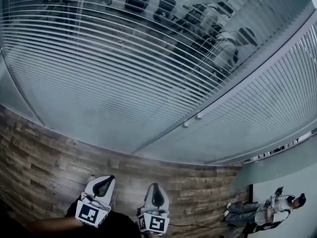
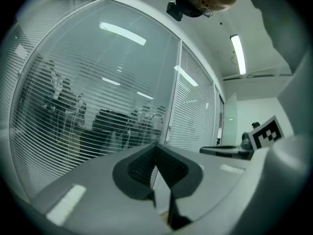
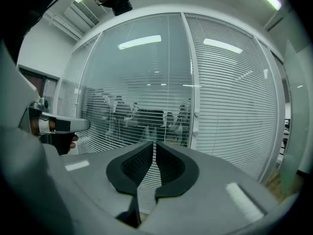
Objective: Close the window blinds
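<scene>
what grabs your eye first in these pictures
The left blinds fill the wide glass pane, their slats open enough to show people in the room behind. The right blinds look closed. Low in the head view, the left gripper and right gripper sit side by side above the wood floor.

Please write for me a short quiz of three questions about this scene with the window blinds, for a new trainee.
1. True or false: the left tongs hold a cord.
2. Through which blinds do people show? A: the left blinds. B: the right blinds.
3. Fill in: the floor under the blinds looks like ____ planks.

Key: 1 false, they are shut and empty; 2 A; 3 wood.
</scene>
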Available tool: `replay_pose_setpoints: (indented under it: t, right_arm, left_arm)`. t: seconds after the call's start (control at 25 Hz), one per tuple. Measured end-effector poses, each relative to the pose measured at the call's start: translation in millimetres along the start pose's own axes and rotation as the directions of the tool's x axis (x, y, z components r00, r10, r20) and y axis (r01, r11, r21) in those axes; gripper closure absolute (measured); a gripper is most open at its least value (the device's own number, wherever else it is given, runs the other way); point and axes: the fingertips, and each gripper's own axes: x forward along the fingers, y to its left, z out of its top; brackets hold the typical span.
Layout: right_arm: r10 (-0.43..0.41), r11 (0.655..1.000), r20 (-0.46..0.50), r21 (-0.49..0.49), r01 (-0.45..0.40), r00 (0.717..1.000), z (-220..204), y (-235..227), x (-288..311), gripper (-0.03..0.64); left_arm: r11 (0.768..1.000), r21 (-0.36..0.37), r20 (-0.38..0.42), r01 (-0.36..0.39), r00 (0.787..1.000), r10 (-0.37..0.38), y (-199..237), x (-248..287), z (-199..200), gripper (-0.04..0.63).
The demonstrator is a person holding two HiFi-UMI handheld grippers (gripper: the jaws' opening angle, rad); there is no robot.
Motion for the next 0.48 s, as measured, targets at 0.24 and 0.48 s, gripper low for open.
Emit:
replay_pose_setpoints:
  t: [0.24, 0.48]
  right_arm:
    - [-0.088, 0.996, -0.004, 0.034, 0.088, 0.996, 7, -30, 32, 0.574]
    - [-0.12, 0.993, -0.002, -0.017, 0.12, 0.993, 7, -68, 42, 0.54]
  left_arm:
    - [0.998, 0.025, 0.02, 0.056, 0.998, -0.057, 16, 35, 10, 0.594]
    - [0.999, 0.021, 0.008, 0.031, 0.999, -0.031, 16, 30, 0, 0.594]
